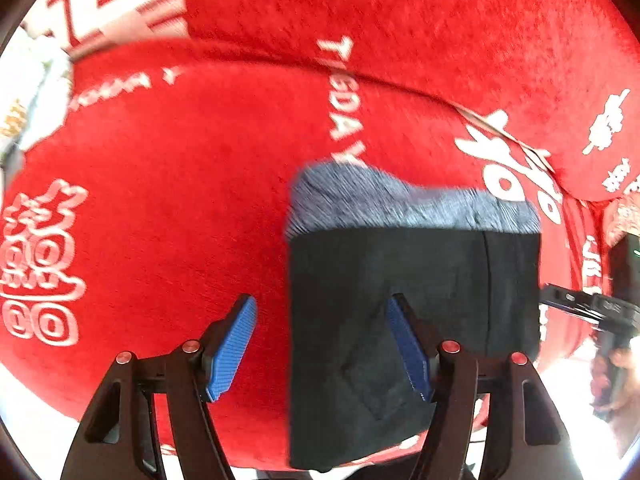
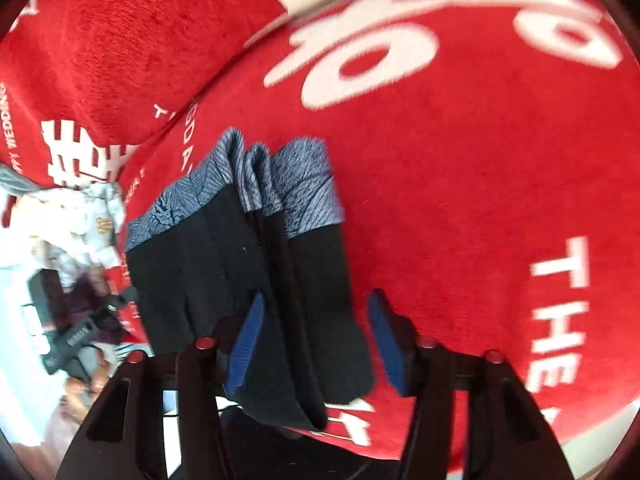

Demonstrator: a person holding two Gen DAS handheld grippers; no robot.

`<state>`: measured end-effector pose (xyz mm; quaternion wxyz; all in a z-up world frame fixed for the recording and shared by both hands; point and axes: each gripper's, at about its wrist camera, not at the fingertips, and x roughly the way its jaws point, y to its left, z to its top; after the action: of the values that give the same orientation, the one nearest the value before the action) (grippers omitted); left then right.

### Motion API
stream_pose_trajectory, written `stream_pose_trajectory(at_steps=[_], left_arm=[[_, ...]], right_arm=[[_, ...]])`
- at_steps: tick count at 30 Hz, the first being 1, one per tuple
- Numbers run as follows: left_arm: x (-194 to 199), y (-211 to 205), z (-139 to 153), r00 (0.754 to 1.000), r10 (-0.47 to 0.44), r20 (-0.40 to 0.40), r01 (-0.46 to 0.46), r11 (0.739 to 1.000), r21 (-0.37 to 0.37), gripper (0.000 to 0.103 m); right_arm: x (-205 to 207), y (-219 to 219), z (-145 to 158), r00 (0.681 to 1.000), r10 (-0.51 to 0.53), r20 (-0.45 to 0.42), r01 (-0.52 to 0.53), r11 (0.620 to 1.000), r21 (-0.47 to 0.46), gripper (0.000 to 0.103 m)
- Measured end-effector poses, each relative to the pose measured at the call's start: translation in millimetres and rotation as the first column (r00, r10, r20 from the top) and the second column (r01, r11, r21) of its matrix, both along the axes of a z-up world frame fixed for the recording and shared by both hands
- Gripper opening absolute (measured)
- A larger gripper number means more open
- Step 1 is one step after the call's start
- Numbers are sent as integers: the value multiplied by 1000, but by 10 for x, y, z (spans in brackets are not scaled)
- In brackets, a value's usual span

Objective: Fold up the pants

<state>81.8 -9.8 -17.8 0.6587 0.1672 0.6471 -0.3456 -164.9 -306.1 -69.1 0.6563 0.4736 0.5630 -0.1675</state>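
Left wrist view: the pants lie as a compact dark rectangle on the red blanket, with a grey patterned band along the far edge. The outline looks squared off and the layers appear stacked, so I judge the main folds done. The left hand-held gripper hangs above the bundle's left edge with its jaws standing moderately wide — one blue pad over the bare blanket, the other over the dark cloth — and nothing pinched between them. The picture is smeared by motion, so fine creases cannot be read. At the far right edge the other tool and part of a hand show.

Right wrist view: the same pants show here from the side, and the fold is less tidy than it first seems. Several layers fan apart at the grey band, and the near end droops past the blanket's edge. The right hand-held gripper straddles the near part of the bundle with the jaws at a middling gap; cloth lies between the pads, the left pad close against it, the right pad clear of it — I read this as no firm grip. Some white crumpled cloth lies beyond.

What seems left, by my judgement: squaring the fanned layers and settling the bundle fully onto the blanket.
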Motion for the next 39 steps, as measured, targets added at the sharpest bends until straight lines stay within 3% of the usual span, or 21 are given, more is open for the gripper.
stream_pose_trajectory(at_steps=[2,6,9,13,16,19,25,27,32,34,38,39], left_arm=[[57,-42,79,998,-1,64,1,1000,6,68],[102,-310,-84,993,5,116,-15,996,86,69],[130,-379,-311,989,22,144,-41,990,132,69],[223,-332,-450,982,64,176,-89,987,137,95],[302,-251,-452,988,84,132,-100,988,121,95],[255,-231,-341,986,48,159,-72,987,146,95],[-67,-195,-119,989,12,146,-34,988,148,95],[-202,-181,-73,991,0,134,-21,988,152,95],[-479,-185,-33,995,-26,100,8,985,171,95],[-547,-202,-26,994,-38,103,18,982,188,102],[-685,-253,-5,988,-79,132,49,976,211,102],[-708,-263,12,987,-87,137,57,976,210,102]], right_arm=[[-23,10,216,999,20,31,-19,999,-50,22],[188,223,445,992,110,65,-102,987,-121,22],[310,391,307,984,174,23,-170,977,-126,22],[362,454,-33,984,173,-51,-178,975,-130,18],[351,377,-87,989,148,-31,-150,979,-137,16],[339,381,-31,985,170,-30,-173,976,-131,16],[203,423,164,983,169,-67,-177,973,-145,26],[113,421,230,987,147,-69,-156,978,-140,37],[-36,477,340,990,115,-86,-126,982,-142,48],[-48,534,355,989,114,-98,-128,981,-146,53],[8,659,378,978,136,-157,-166,967,-194,79],[33,691,387,975,144,-171,-179,961,-211,80]])
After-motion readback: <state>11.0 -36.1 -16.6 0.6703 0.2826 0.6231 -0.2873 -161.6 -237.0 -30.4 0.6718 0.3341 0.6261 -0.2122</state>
